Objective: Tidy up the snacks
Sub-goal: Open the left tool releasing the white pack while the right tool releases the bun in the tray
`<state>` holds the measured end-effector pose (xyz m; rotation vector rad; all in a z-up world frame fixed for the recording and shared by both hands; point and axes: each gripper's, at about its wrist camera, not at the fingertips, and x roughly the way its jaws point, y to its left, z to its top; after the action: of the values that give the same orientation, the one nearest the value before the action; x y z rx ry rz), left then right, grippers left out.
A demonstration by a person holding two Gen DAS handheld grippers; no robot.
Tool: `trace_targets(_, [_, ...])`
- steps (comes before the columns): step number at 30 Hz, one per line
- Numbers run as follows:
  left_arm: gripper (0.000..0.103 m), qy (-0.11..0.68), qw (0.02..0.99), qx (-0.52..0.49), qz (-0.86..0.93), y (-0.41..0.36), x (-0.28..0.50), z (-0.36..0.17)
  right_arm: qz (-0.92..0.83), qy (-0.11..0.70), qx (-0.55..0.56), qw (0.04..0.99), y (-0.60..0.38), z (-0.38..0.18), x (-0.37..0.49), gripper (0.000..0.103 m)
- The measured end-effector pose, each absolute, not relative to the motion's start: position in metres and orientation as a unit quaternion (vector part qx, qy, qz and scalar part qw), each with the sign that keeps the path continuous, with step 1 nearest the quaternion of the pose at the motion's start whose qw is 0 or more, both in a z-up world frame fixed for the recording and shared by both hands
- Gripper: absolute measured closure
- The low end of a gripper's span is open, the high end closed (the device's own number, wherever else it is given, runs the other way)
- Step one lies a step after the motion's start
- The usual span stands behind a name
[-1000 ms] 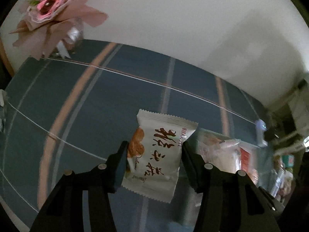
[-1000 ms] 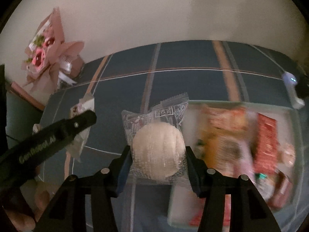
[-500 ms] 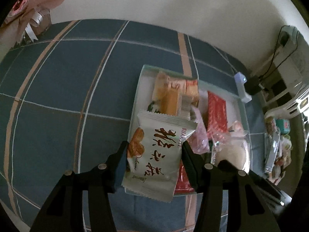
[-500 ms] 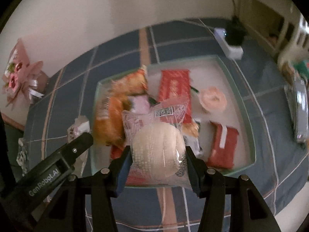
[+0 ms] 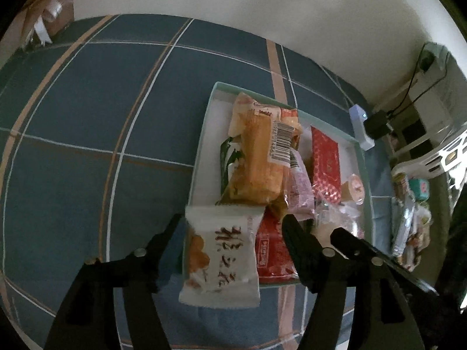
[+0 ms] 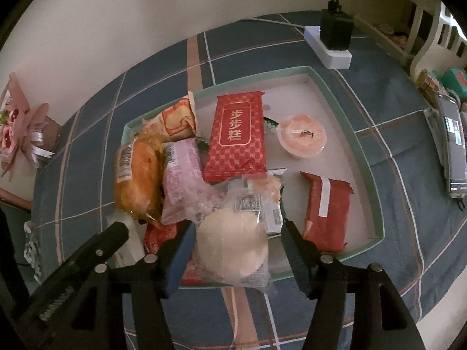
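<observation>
1. A pale wall point(image 5: 292, 14) rises behind the table; at the right edge of the room stand a white slatted chair point(image 6: 432, 29) and a cluttered side shelf.
2. The table wears a blue cloth point(image 5: 87, 145) crossed by white and tan lines.
3. A shallow tray point(image 6: 362, 157) with a mint-green rim sits on the cloth, its white floor bare toward the far right corner.
4. A pink paper bouquet point(image 6: 17, 128) stands at the cloth's far left; a white power strip point(image 6: 329, 49) with a black plug lies just beyond the tray.
5. Inside the tray: a red pack point(image 6: 239, 137) with gold characters, a smaller red bar point(image 6: 327, 213), a round pink cup point(image 6: 302, 137), a bread loaf point(image 5: 256, 163) in clear wrap, and a purple pack point(image 6: 181, 175) beside it.
6. The white pack point(image 5: 221, 256) with brown characters lies across the tray's near left rim, half on the cloth.
7. The round bun point(image 6: 233, 245) in clear wrap rests on the near rim, over other packs.
8. The left gripper point(image 5: 233, 233) stands spread, both pads clear of the white pack; its jaws have just been opening.
9. The right gripper point(image 6: 236, 233) is likewise spread, its jaws just opened, the bun between them, unpinched.
10. A second ago both packs were pinched above open cloth, left of the tray; half a second ago they hung over the tray, still gripped.
</observation>
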<state>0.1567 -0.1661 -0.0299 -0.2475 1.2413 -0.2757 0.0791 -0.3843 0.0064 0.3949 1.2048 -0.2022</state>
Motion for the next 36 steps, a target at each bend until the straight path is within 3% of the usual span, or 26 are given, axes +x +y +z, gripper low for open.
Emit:
trace_targets(3, [0.032,0.576,0.798,-0.123,-0.123,-0.160,0.152,-0.027,-0.099,0.562,0.182,0.801,-0.384,0.007,0.077,0.038])
trace_targets(6, [0.031,0.573,0.803,-0.124,-0.108,-0.152,0.146,-0.022,-0.105,0.558,0.174,0.805,-0.382,0.012,0.070,0.028])
trace_targets(8, [0.017,0.568,0.810,-0.115,-0.094,-0.147,0.141,-0.017,-0.105,0.555,0.168,0.808,-0.380,0.014,0.068,0.027])
trace_targets(10, [0.015,0.562,0.818,-0.095,-0.074,-0.143,0.136,-0.013,-0.104,0.552,0.163,0.811,-0.377,0.018,0.064,0.024])
trace_targets(14, [0.010,0.558,0.830,-0.017,-0.012,-0.138,0.127,-0.013,-0.103,0.553,0.146,0.814,-0.368,0.018,0.056,0.004])
trace_targets(16, [0.010,0.555,0.831,0.020,0.015,-0.135,0.123,-0.015,-0.104,0.553,0.137,0.815,-0.363,0.018,0.052,0.000])
trace_targets(36, [0.010,0.545,0.836,0.053,0.026,-0.119,0.097,-0.005,-0.109,0.539,0.109,0.828,-0.346,0.028,0.024,0.000])
